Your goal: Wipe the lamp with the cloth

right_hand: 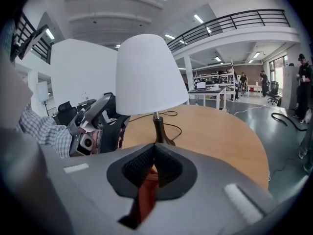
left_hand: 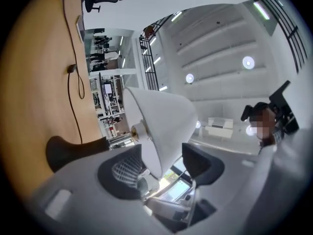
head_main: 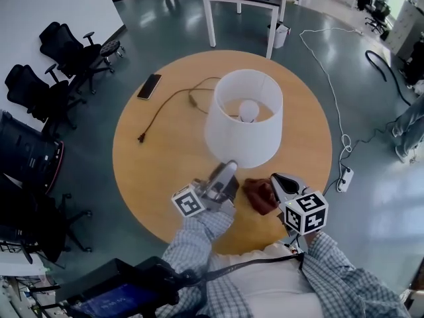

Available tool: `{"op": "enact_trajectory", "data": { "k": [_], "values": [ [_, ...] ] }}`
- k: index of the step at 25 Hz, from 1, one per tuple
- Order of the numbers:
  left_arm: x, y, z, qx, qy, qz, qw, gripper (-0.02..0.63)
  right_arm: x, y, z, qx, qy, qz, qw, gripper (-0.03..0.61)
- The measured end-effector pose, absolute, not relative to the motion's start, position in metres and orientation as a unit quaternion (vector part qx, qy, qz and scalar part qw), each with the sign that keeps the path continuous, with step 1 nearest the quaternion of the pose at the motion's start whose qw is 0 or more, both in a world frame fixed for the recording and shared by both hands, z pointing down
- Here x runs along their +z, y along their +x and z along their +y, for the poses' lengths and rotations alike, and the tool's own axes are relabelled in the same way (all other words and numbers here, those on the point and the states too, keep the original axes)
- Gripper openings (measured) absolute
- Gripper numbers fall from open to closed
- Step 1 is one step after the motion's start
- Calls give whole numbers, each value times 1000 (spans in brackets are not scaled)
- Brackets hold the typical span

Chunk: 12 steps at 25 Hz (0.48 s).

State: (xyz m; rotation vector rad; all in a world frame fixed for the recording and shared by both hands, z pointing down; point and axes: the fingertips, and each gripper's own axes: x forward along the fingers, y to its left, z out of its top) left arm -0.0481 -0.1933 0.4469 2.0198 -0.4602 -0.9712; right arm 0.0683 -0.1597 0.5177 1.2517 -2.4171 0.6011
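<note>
The lamp [head_main: 243,118] stands mid-tabletop [head_main: 152,144]. At its 6 o'clock, the left hand-held gripper [head_main: 229,167] is spread around the lamp's lower rim. At 5 o'clock, the right hand-held gripper [head_main: 276,179] pinches the cloth [head_main: 260,196].

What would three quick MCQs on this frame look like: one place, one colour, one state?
1. Where is the phone? A) on the table, left of the lamp in the head view; B) on the floor; C) on a chair.
2. What colour is the cloth? A) white; B) reddish brown; C) blue.
3. What state is the right gripper in? A) open, empty; B) fingers shut on the cloth; C) fingers shut on the cord.
Answers: 1 A, it lies on the wood near the rim; 2 B, plain in the head view; 3 B, its view shows fingers pinching cloth.
</note>
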Motion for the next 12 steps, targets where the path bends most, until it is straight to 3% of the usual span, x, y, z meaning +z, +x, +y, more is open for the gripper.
{"op": "enact_trajectory", "data": {
  "k": [4,11,12],
  "values": [
    [435,-47,-194,-394,820,-172,379,152,528,73,-156,213,444,-848,195,3],
    [434,-48,-193,-384,829,-188,362,124,574,65,-143,207,395,-850,282,5],
    [433,-48,-193,-384,828,-188,363,124,583,61,-139,204,376,-851,303,35]
  ]
}}
